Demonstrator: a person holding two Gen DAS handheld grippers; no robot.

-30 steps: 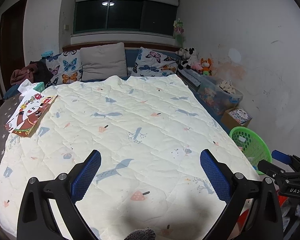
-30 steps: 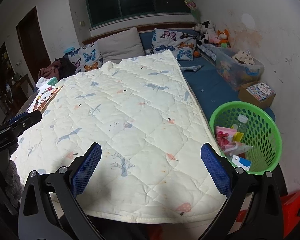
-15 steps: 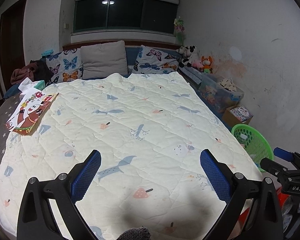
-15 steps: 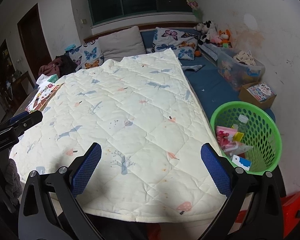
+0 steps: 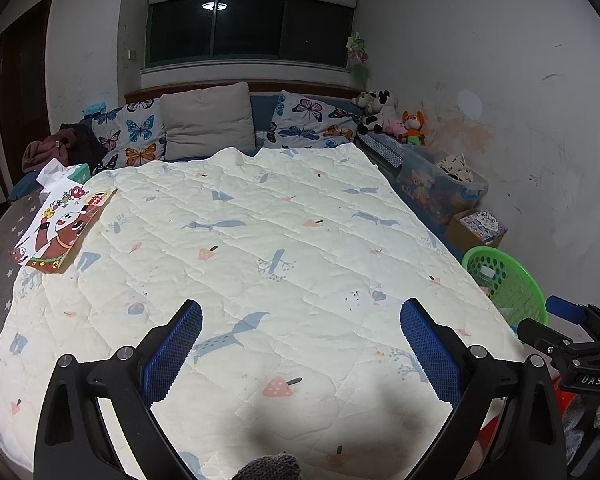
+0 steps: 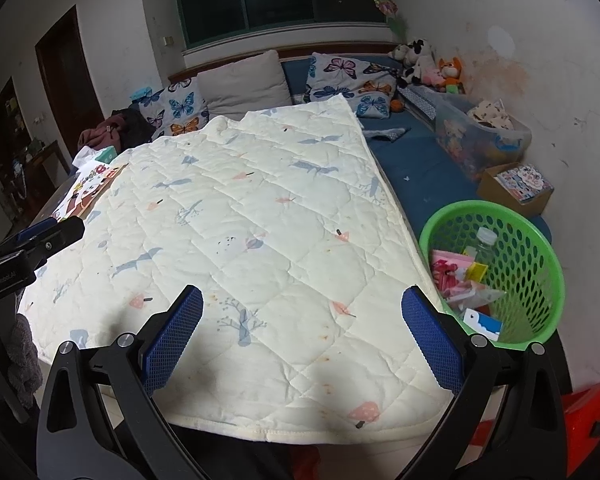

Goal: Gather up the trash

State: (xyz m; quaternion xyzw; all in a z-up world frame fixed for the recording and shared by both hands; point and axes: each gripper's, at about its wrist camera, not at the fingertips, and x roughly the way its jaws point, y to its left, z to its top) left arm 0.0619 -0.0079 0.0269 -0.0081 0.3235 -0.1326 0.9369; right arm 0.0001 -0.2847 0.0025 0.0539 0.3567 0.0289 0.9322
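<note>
Both your left claw (image 5: 300, 360) and right claw (image 6: 302, 354) stay spread and empty over the quilt (image 6: 260, 220), barely shifted, with the green trash basket (image 6: 540, 280) still near right, holding wrappers.

Green basket (image 6: 540, 264), cream quilt (image 5: 260, 240) w/ blue whales.

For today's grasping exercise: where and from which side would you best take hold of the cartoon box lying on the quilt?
Grip the cartoon box across its thin near end, coming in low from the foot of the bed. It lies flat on the quilt, too wide to span, but its thin edge would likely fit the open left gripper.
</note>
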